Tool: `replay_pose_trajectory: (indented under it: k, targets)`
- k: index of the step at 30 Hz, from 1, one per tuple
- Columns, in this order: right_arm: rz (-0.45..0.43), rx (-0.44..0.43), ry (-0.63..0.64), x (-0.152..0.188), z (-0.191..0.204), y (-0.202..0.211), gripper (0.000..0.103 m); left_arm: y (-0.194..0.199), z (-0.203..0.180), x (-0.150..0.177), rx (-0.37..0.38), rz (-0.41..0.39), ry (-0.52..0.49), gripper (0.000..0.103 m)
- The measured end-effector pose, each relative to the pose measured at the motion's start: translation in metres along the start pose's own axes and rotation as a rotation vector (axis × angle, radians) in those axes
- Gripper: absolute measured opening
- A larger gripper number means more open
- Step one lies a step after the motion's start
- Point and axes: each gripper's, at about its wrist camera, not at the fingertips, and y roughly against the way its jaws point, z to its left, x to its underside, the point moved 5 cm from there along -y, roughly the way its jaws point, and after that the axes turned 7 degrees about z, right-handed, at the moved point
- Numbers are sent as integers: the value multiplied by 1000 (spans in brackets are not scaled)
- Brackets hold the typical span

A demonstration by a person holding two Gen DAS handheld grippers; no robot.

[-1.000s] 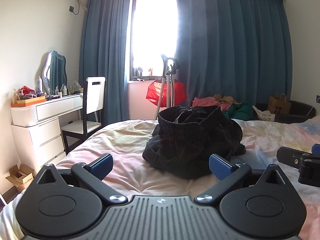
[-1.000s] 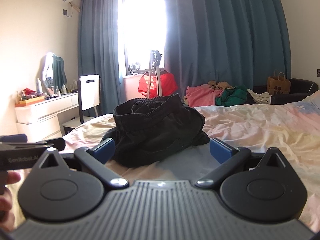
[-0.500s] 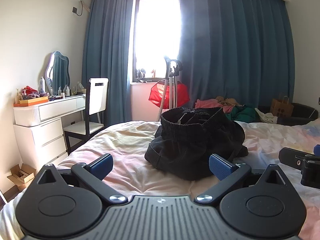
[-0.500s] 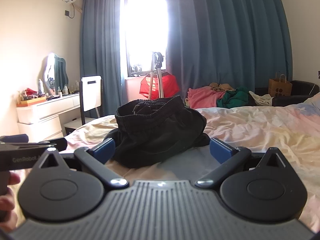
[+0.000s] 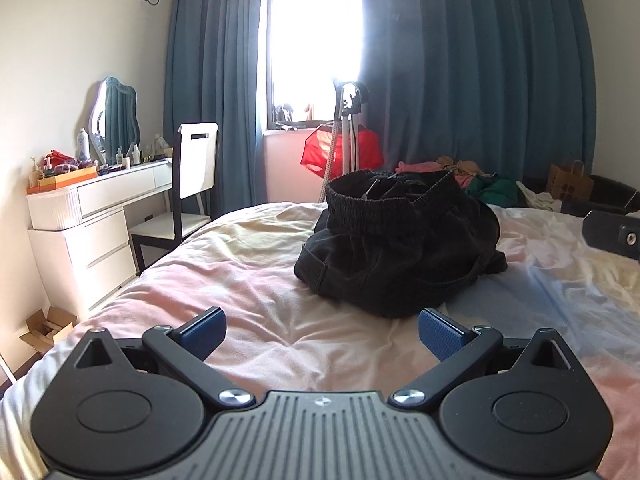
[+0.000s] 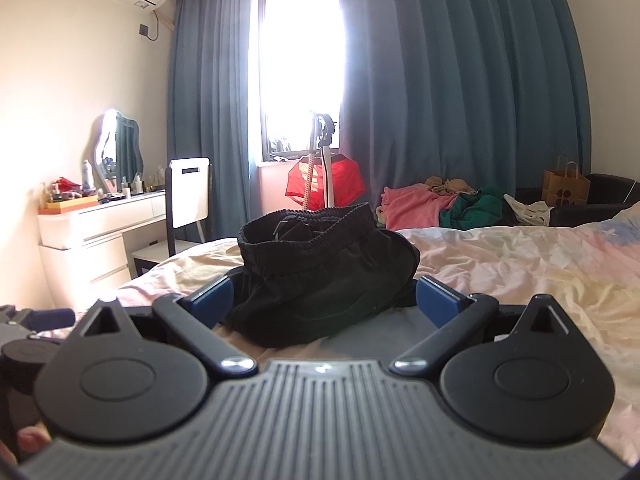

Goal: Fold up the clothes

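Just one black shorts, two grippers

Black shorts on pastel pink-yellow bedsheet.

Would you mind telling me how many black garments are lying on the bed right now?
1: the crumpled black shorts sit mid-bed, waistband up, just ahead of both open grippers, left gripper and right gripper. More could be hidden beneath them.
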Motion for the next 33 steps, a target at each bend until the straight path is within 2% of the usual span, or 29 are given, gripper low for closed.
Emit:
replay_pose_trajectory:
  k: [11, 16, 18, 23, 28, 30, 33]
  targets:
    - [-17, -2, -20, -1, -27, 33, 98, -40, -33, -94, -89, 104, 76, 103]
    - [-17, -17, -81, -5, -44, 38, 92, -103, -39, -129, -126, 135, 73, 103]
    - [-8, -21, -114, -6, -50, 34, 81, -128, -41, -142, -140, 147, 72, 103]
    - [2, -11, -154, 1, -60, 8, 78, -190, -47, -177, -177, 177, 69, 102]
    - [40, -30, -223, 14, -65, -26, 78, -264, -37, -191, -188, 192, 41, 99]
    - [64, -54, -250, 18, -66, -39, 78, -293, -30, -195, -196, 200, 50, 96]
    - [100, -78, -254, 23, -64, -58, 78, -332, -23, -194, -168, 260, 71, 87]
